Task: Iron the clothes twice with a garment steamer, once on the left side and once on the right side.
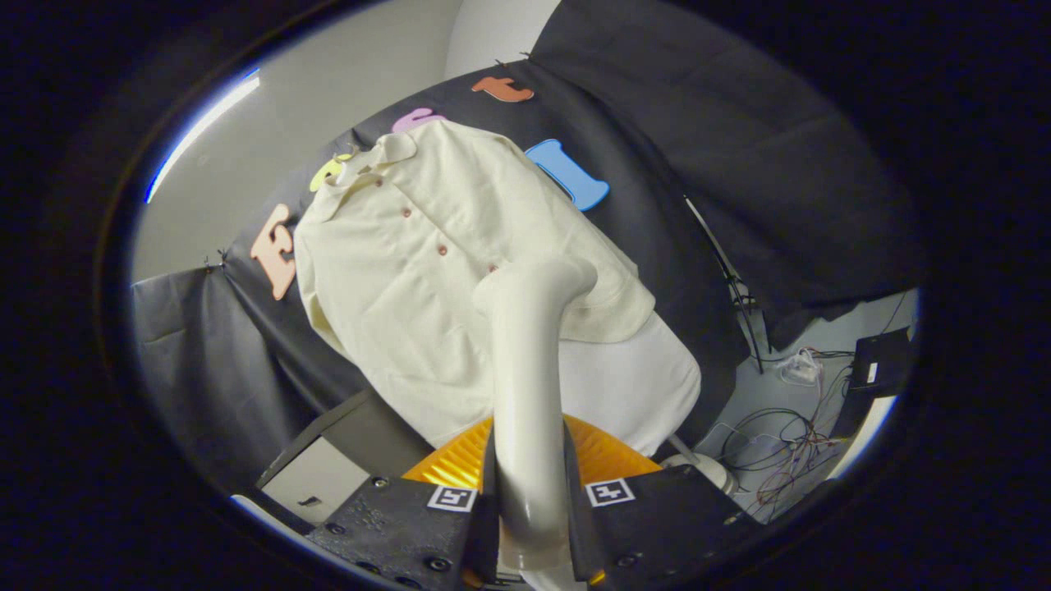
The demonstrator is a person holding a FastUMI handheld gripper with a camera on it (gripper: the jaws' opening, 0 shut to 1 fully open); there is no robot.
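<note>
A cream short-sleeved shirt (pixel 410 271) with a row of brown buttons hangs on a stand in front of the black cloth wall, with a white board (pixel 632 386) showing below its hem. My gripper (pixel 530 492) is shut on the white handle of the garment steamer (pixel 530 361), which rises between my fingers. The steamer's bent head lies against the lower middle of the shirt, close to the button line. An orange ribbed part (pixel 603 455) of the steamer sits just behind my fingers.
The stand's round white foot (pixel 706 469) rests on the floor to the right. Beyond it lie tangled cables (pixel 780 443) and a black box (pixel 883 361). A dark-framed panel (pixel 345 451) leans low on the left.
</note>
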